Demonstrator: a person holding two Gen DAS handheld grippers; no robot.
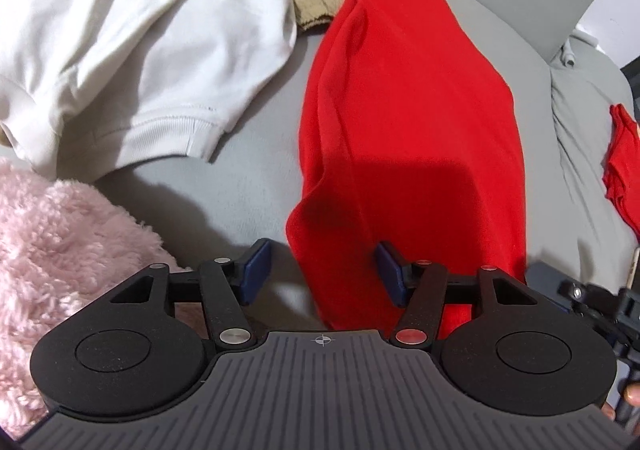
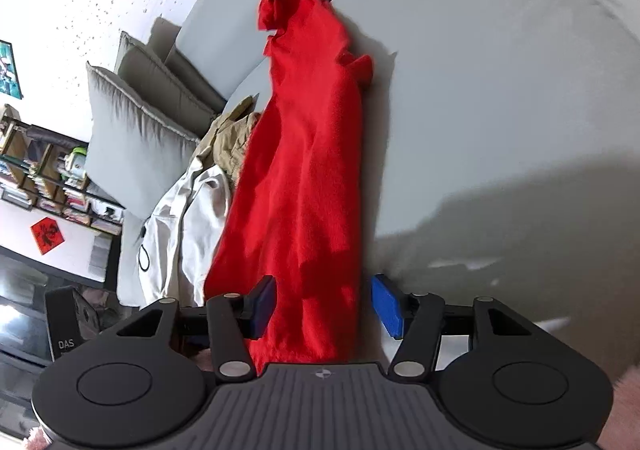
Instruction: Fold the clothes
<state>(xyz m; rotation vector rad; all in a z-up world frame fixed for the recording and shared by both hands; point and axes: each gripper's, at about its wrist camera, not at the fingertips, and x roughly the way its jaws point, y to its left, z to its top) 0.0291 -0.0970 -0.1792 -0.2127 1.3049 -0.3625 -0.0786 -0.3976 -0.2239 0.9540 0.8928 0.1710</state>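
red garment (image 1: 404,97) lengthwise on grey sofa (image 1: 248,185), left gripper (image 1: 323,273) & right gripper (image 2: 325,306) jaws apart over its end

A long garment (image 1: 408,121) lies lengthwise on the sofa seat (image 1: 248,177); a sweatshirt (image 1: 132,49) lies to its left, a fleece (image 1: 60,250) in front of that.
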